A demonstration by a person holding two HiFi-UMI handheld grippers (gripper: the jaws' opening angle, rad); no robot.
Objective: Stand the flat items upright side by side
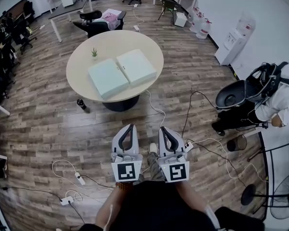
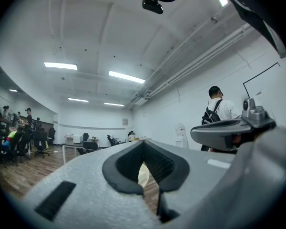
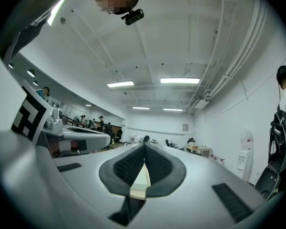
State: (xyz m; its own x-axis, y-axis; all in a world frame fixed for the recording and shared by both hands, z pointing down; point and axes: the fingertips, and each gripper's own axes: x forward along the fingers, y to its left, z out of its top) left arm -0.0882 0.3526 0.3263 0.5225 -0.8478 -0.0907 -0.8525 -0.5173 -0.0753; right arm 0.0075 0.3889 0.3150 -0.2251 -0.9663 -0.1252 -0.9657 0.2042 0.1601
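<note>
Boxes lie flat on the round surface at upper centre, left box just beside right box. Left tool and right tool, at lower centre, both have jaws together, empty.

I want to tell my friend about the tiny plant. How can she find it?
Find the round beige table on the wooden floor. Two pale flat boxes lie on it; the plant stands just beyond the left box. It is the only green, upright thing there.
</note>
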